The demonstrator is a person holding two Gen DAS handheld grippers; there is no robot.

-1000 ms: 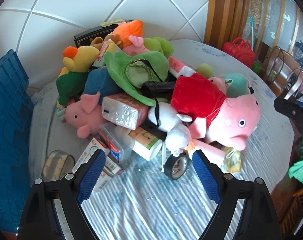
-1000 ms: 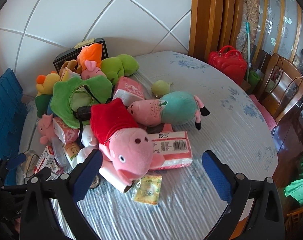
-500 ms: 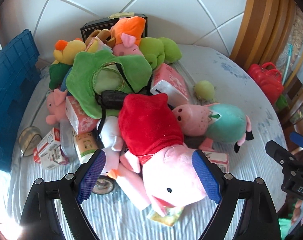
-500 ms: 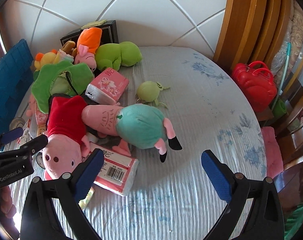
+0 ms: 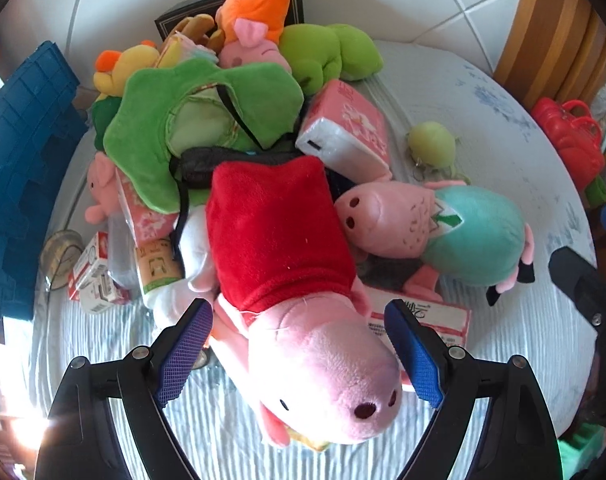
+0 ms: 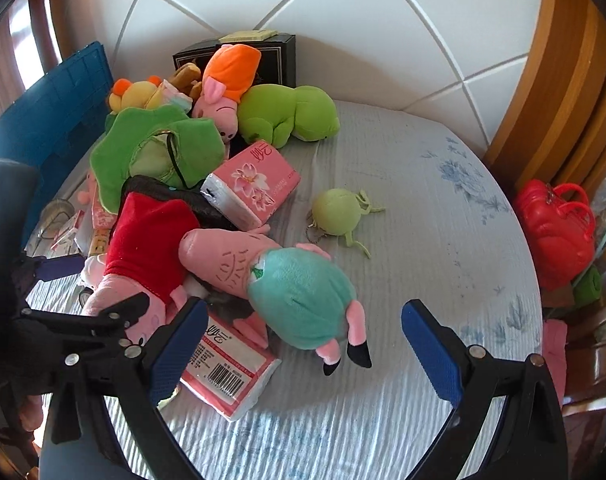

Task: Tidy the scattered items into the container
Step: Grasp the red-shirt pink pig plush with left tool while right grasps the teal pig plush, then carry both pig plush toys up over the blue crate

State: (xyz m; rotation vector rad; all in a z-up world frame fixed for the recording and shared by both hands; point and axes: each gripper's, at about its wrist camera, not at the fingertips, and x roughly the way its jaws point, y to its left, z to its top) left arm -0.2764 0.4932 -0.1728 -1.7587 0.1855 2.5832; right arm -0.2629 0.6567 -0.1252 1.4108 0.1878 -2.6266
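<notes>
While wide, left gripper point(image 5: 299, 344) astride red-dressed pig point(image 5: 295, 280)

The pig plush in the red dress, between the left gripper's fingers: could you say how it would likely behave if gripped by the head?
The pig plush in the red dress looks soft, so its head would probably squash between the pads. Its body would likely dangle limply. The left gripper stands open around it.

Toys and packets are lying heaped on the table point(image 6: 423, 208) toward its left edge. A crate point(image 6: 51, 120) is standing at that edge, a box point(image 6: 279, 60) at the back edge behind the heap, and a keyring toy point(image 6: 337, 212) is sitting apart near the middle.
</notes>
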